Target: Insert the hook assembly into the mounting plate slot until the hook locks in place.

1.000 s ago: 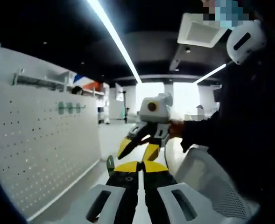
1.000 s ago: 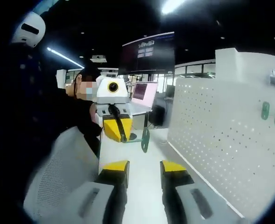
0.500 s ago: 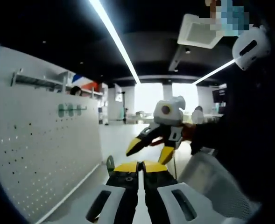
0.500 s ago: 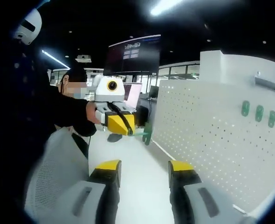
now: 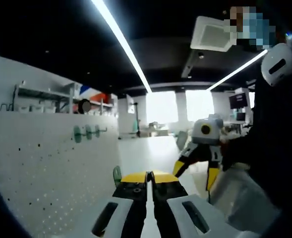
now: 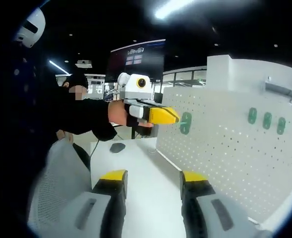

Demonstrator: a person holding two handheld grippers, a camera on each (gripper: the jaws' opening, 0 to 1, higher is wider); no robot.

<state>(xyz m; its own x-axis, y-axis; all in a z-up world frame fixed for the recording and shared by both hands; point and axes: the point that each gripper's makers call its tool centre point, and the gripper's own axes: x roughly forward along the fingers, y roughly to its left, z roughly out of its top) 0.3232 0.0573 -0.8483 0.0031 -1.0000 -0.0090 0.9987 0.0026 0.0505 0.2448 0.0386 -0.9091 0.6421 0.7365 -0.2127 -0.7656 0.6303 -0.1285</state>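
My left claw (image 5: 146, 174) sits pinched tight, yellow-tipped jaws nearly meeting w/ just a thin dark seam between them, and a small green hook (image 5: 117, 174) pokes out at the left edge of the tips. In the right gripper view that same left claw (image 6: 178, 116) reaches in from the left, yellow jaws clamped on the green hook (image 6: 185, 122), which sits right at the face of the pegboard (image 6: 225, 148); can't tell if it's touching or in a hole yet.

My right claw (image 6: 151, 174) is spread wide, jaws well apart, black w/ yellow tips on pale grey bodies, nothing between them. From the left gripper view it (image 5: 196, 166) hangs off to the right, jaws splayed and empty.

Pegboard: white, flat, matte, regular grid of small round holes. Three more green hooks (image 6: 266, 119) hang in a row high on it; in the left gripper view they (image 5: 88, 132) are up on the board (image 5: 46, 178) near a metal rail (image 5: 41, 94). White table (image 6: 136, 173) below, smooth, w/ a small dark oval thing (image 6: 117, 147) lying on it, too small to identify.

Dark screen (image 6: 135, 59) behind has light lettering near its top, too blurred to read. Long strip light (image 5: 121, 42) overhead, square ceiling vent (image 5: 212, 34) beside it. My dark sleeve (image 6: 81, 116) runs to the left claw.
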